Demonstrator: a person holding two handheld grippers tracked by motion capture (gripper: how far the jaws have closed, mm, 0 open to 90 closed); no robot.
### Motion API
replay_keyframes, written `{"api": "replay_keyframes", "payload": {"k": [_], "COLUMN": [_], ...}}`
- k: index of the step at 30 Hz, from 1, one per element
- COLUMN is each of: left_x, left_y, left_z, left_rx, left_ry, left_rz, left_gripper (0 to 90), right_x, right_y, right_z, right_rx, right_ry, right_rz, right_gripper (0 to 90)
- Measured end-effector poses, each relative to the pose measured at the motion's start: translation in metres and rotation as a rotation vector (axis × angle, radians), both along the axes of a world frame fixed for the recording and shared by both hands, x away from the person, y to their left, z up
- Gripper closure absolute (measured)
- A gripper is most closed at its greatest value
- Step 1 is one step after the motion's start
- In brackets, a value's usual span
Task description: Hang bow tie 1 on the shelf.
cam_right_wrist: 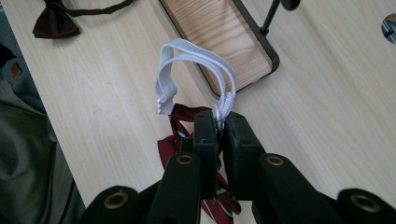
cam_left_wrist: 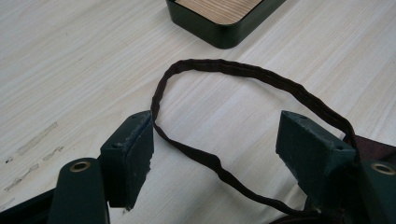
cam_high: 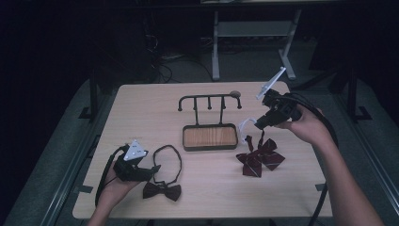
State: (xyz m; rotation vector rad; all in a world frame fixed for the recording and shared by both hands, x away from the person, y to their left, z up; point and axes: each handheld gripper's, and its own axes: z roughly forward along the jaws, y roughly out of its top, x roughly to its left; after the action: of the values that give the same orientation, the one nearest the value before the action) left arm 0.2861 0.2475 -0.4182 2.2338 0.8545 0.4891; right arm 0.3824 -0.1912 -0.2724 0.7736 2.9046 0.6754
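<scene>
A dark brown bow tie (cam_high: 162, 191) lies near the table's front left, its neck strap (cam_high: 168, 160) looped out behind it. My left gripper (cam_high: 155, 169) rests open beside it; the strap (cam_left_wrist: 224, 116) runs across the gap between the jaws. A red striped bow tie (cam_high: 259, 158) hangs just over the table at right. My right gripper (cam_high: 258, 124) is shut on its white elastic strap (cam_high: 245, 129), and the white strap (cam_right_wrist: 196, 70) arches up from the jaws with the red bow tie (cam_right_wrist: 180, 140) dangling beneath.
A black stand with a wood-lined tray (cam_high: 210, 137) and a rail of hooks (cam_high: 209, 99) sits mid-table. A small round brown object (cam_high: 234, 93) lies by the rail's right end. A white-legged table (cam_high: 254, 42) stands beyond the far edge.
</scene>
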Motion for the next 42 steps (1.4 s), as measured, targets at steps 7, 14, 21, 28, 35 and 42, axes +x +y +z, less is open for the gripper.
{"api": "replay_keyframes", "payload": {"k": [7,14,21,28,35,42], "left_x": [0.002,0.002,0.003,0.003,0.003,0.003], "left_y": [-0.002,-0.001,0.0,0.001,0.0,0.0], "left_z": [0.0,0.0,0.001,0.002,0.002,0.002], "left_rx": [-0.001,0.002,0.001,0.002,-0.003,-0.005], "left_ry": [0.002,-0.002,0.003,-0.001,-0.003,-0.002], "left_rz": [-0.008,-0.007,-0.006,-0.009,-0.01,-0.009], "left_gripper": [28.2,28.2,28.2,28.2,28.2,28.2], "right_x": [0.003,0.012,0.022,0.034,0.043,0.053], "right_y": [0.003,0.006,0.017,0.025,0.026,0.026], "right_z": [0.009,0.016,0.021,0.024,0.024,0.026], "right_rx": [-0.007,-0.004,-0.015,-0.023,-0.024,-0.028], "right_ry": [-0.011,-0.014,-0.013,-0.014,-0.002,0.004], "right_rz": [-0.01,-0.02,-0.024,-0.036,-0.057,-0.086], "right_gripper": [83.8,83.7,83.7,83.6,83.6,83.6]}}
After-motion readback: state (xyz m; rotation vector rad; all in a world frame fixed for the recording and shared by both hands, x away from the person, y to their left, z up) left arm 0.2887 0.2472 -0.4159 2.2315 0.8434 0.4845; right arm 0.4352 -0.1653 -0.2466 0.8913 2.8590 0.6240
